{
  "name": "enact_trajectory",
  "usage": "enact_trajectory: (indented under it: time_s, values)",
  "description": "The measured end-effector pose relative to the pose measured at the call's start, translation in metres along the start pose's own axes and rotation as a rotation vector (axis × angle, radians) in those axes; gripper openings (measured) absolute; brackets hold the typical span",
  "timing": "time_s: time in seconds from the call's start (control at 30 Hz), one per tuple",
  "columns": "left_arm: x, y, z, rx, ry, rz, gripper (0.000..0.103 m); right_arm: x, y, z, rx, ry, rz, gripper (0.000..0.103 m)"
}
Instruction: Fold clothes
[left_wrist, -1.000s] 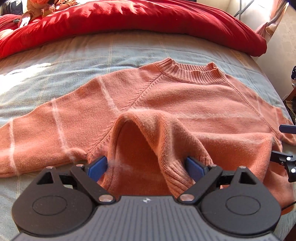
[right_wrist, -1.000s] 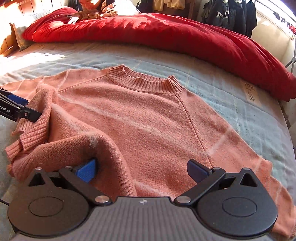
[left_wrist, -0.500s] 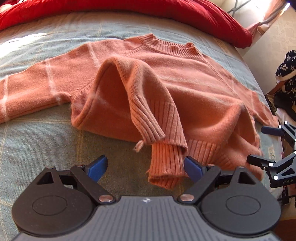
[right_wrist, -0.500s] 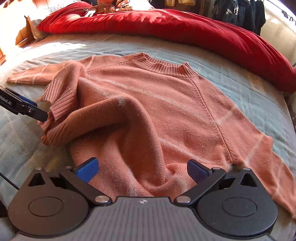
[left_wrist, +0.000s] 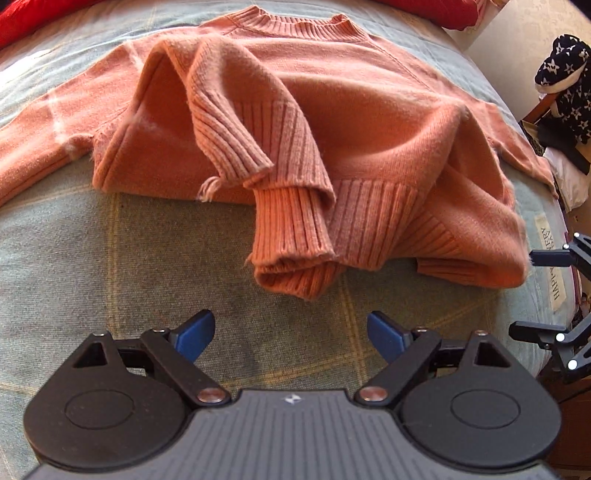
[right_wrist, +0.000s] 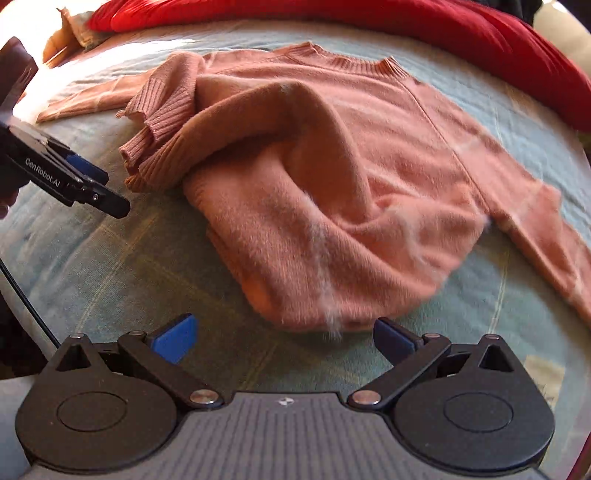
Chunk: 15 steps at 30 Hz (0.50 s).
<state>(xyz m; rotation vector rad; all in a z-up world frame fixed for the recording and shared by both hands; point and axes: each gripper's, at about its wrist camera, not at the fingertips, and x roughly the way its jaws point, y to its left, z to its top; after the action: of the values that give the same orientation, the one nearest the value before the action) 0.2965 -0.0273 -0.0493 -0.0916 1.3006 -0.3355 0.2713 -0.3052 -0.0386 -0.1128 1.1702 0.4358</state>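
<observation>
Grippers, left (left_wrist: 290, 334) and right (right_wrist: 284, 338), hang wide, empty, near the sweater (left_wrist: 369, 122); hem lies bunched, so regrasping it likely comes next.

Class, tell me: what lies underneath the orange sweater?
The sweater lies on a pale checked bedspread, seen all round it. Whatever is under its bunched-up hem is covered.

left gripper (left_wrist: 290, 332) wide open, nothing in it | orange sweater (left_wrist: 369, 122) bunched mid-bed (left_wrist: 110, 258), hem flopped toward the near edge
</observation>
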Motion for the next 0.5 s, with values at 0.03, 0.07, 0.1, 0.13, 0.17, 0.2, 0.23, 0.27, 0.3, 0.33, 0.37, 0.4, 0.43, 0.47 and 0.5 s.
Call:
enact_trajectory:
  time_s: [0.03,0.07,0.1,0.13,0.17,0.2,0.23,0.27,0.3,0.33,0.37,0.4,0.43,0.47,0.5]
  values:
    - [0.001,0.000,0.000,-0.004,0.003,-0.005,0.089,0.002,-0.006,-0.002,0.047,-0.004,0.029,0.103]
    - [0.002,0.000,-0.001,-0.008,0.007,-0.009,0.089,0.004,-0.012,-0.004,0.095,-0.007,0.059,0.103]
    - [0.004,-0.001,-0.001,-0.010,0.010,-0.009,0.089,0.010,-0.019,-0.005,0.141,-0.010,0.095,0.103]
    - [0.005,-0.001,-0.002,-0.011,0.013,-0.007,0.089,0.017,-0.026,-0.004,0.181,-0.006,0.135,0.103]
    - [0.007,0.000,-0.002,-0.011,0.018,-0.006,0.089,0.026,-0.032,-0.003,0.217,-0.002,0.177,0.103]
    - [0.009,0.001,-0.003,-0.012,0.023,-0.004,0.089,0.035,-0.038,-0.002,0.252,0.002,0.220,0.103]
    - [0.010,0.002,-0.004,-0.017,0.030,0.000,0.089,0.040,-0.043,0.000,0.281,-0.009,0.249,0.103]
    - [0.011,0.003,-0.005,-0.022,0.034,0.001,0.089,0.042,-0.046,0.004,0.300,-0.036,0.268,0.103]
    - [0.011,0.004,-0.006,-0.025,0.035,-0.001,0.089,0.040,-0.048,0.009,0.310,-0.062,0.285,0.103]
    - [0.010,0.006,-0.006,-0.028,0.036,0.001,0.089,0.037,-0.050,0.014,0.319,-0.086,0.301,0.103]
    - [0.010,0.007,-0.007,-0.030,0.037,0.003,0.089,0.032,-0.051,0.020,0.328,-0.119,0.319,0.103]
    - [0.010,0.008,-0.008,-0.032,0.038,0.006,0.089,0.025,-0.053,0.025,0.346,-0.152,0.340,0.103]
    - [0.010,0.008,-0.008,-0.033,0.038,0.008,0.089,0.017,-0.055,0.029,0.366,-0.184,0.362,0.103]
    - [0.011,0.008,-0.009,-0.034,0.039,0.011,0.089,0.010,-0.057,0.032,0.393,-0.214,0.387,0.103]
    - [0.011,0.008,-0.009,-0.033,0.038,0.014,0.090,0.003,-0.059,0.034,0.422,-0.244,0.415,0.103]
